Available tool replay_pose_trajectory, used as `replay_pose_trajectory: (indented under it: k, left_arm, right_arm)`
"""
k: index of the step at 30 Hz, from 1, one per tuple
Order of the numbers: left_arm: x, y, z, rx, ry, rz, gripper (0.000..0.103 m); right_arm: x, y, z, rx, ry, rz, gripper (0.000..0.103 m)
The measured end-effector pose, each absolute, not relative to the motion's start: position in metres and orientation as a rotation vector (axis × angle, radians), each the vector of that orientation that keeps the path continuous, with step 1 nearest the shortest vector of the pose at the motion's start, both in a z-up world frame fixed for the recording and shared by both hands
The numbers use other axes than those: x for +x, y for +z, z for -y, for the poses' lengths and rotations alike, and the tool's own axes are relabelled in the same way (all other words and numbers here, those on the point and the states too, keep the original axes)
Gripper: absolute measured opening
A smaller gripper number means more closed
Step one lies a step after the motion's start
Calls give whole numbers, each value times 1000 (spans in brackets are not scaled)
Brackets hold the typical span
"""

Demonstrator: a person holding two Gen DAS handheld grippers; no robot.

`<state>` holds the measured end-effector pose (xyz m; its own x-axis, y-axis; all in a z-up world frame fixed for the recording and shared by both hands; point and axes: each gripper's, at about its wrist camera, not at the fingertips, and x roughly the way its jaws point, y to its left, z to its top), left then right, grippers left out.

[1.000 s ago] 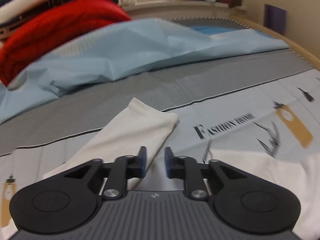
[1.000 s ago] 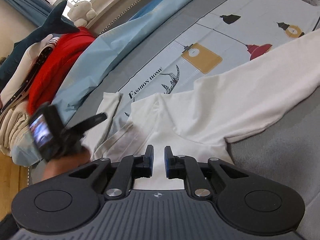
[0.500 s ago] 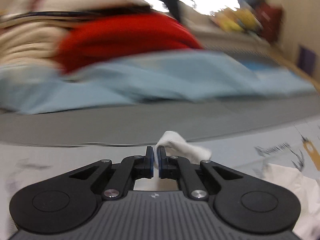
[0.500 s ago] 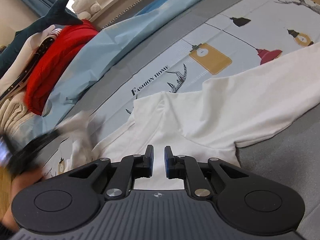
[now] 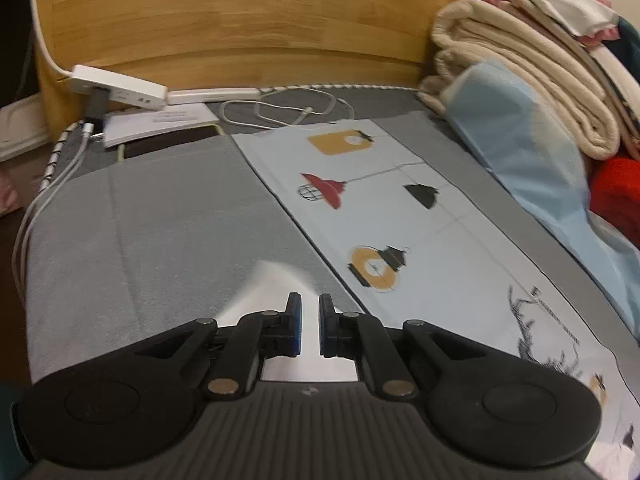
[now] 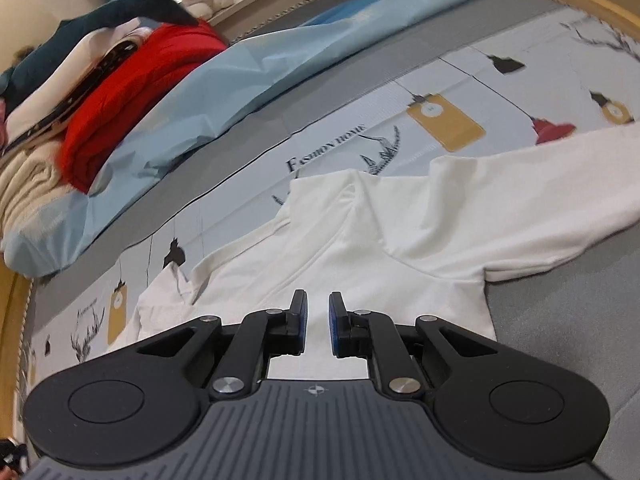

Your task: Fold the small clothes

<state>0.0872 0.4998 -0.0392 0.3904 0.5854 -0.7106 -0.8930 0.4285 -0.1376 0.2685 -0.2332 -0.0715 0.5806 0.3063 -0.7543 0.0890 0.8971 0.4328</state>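
Note:
A small white long-sleeved top (image 6: 360,236) lies flat on the printed bedspread (image 6: 452,80). One sleeve stretches to the right (image 6: 540,184); the other is folded in over the left side (image 6: 168,300). My right gripper (image 6: 316,322) hovers over the top's lower body, jaws slightly apart and empty. My left gripper (image 5: 310,326) points toward the wooden headboard, jaws slightly apart, with blurred white fabric (image 5: 272,284) under and between the fingers; no grip shows.
A wooden headboard (image 5: 240,24), white power strip (image 5: 116,88), cables (image 5: 288,112) and a booklet lie at the bed's head. Folded cream blankets (image 5: 520,80), a light blue sheet (image 6: 240,80), a red garment (image 6: 132,92) and plush toys sit along the far side.
My left gripper closed on the left sleeve, carried it inward, then opened and swung toward the headboard. The sleeve now lies folded over. The right gripper barely moved.

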Motion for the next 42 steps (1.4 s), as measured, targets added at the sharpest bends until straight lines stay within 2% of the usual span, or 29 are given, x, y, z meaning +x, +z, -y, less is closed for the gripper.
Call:
replay_pose_trajectory:
  k: [1,3,5,8,10,13,15,17,19,21,24,25,26,27,28,33,40,42]
  left_arm:
    - [92,-37,-499,-541,973,-635,12]
    - [109,-41,-490,-535,869,-645,22]
    - [122,-58,-487,-572,765,-689,22]
    - [131,-103,-494,-618,665,-857,22]
    - [125,-122,-498,-563,728,-943,16]
    - [108,-111,-515,-592,784,-862,16]
    - [87,-98,-530,-649,825,-753,25]
    - [74,-95,-543,-661,882,-722,32]
    - [68,-100,-553,-627,923,-742,42]
    - [69,-109,-556,-560,938,-792,57]
    - [75,-126,-544,-436,890,-851,62]
    - [80,-128,-539,-376,876,-858,62]
    - [86,-132,-537,-340,859,-867,52]
    - [89,-133,-535,-316,833,-861,15]
    - [93,-134,-537,-311,800,-861,0]
    - [110,-143,-520,-89,812,-879,1]
    - [134,-123,-515,-115,869,-829,2]
    - [142,-98,-493,-133,761,-772,15]
  right_arm:
    - [268,-71,230,444,136,-950,13]
    - [267,-71,225,426,137,-953,13]
    - [268,-71,223,410,134,-957,13]
    - [270,-72,221,393,130,-960,13]
    - [271,-73,220,384,125,-962,13]
    - [272,-73,218,376,127,-966,13]
    - [273,-74,216,372,136,-970,13]
    - [274,-75,213,366,146,-973,13]
    - [275,-75,210,359,155,-976,13]
    - [276,-75,208,352,161,-978,13]
    - [277,-78,206,340,163,-985,13]
    - [277,-78,205,337,162,-986,13]
    - [277,-79,205,335,160,-986,13]
    - [277,-80,204,332,158,-987,13]
    - [277,-80,203,330,158,-988,13]
    - [277,-80,199,322,166,-988,13]
    - [274,-72,210,314,158,-971,13]
    - [273,-69,213,313,152,-955,13]
